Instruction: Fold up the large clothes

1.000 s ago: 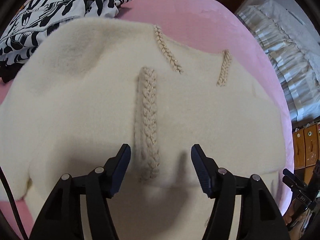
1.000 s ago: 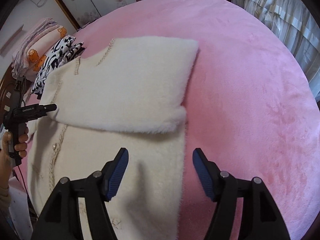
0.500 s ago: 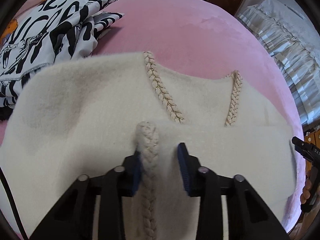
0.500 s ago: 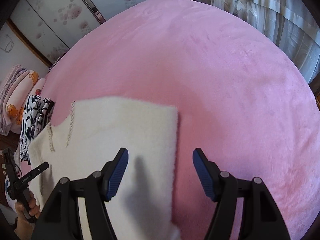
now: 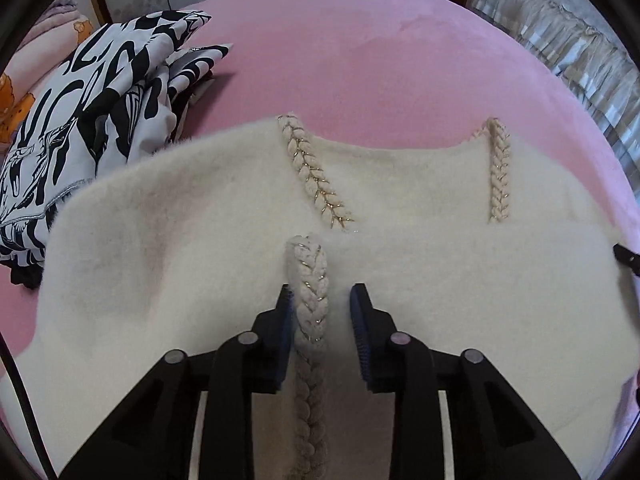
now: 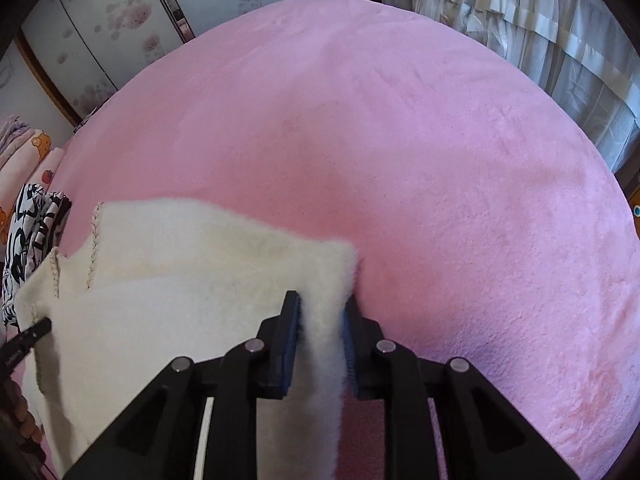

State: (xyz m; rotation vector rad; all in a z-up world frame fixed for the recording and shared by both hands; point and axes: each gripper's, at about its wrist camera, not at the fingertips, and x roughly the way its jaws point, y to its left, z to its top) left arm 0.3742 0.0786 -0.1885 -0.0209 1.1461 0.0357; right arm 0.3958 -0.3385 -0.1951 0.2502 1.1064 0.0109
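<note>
A cream fluffy cardigan (image 5: 168, 264) with braided trim (image 5: 312, 172) lies on a pink bed (image 5: 360, 60). My left gripper (image 5: 322, 312) is shut on a fold of the cardigan along its braided front edge (image 5: 308, 280). In the right wrist view the cardigan (image 6: 180, 280) lies at the lower left. My right gripper (image 6: 322, 320) is shut on the cardigan's fluffy right edge (image 6: 324, 360). The lower part of the garment is hidden under both grippers.
A black-and-white patterned garment (image 5: 80, 120) lies bunched at the left, beside the cardigan. Folded pink bedding (image 6: 24, 160) sits at the far left. Pale curtains (image 6: 540, 20) hang at the right. The pink bed (image 6: 400, 160) stretches ahead and to the right.
Both grippers have closed on the cardigan, the right one after the left. The garment's lower part has been carried up over its upper part.
</note>
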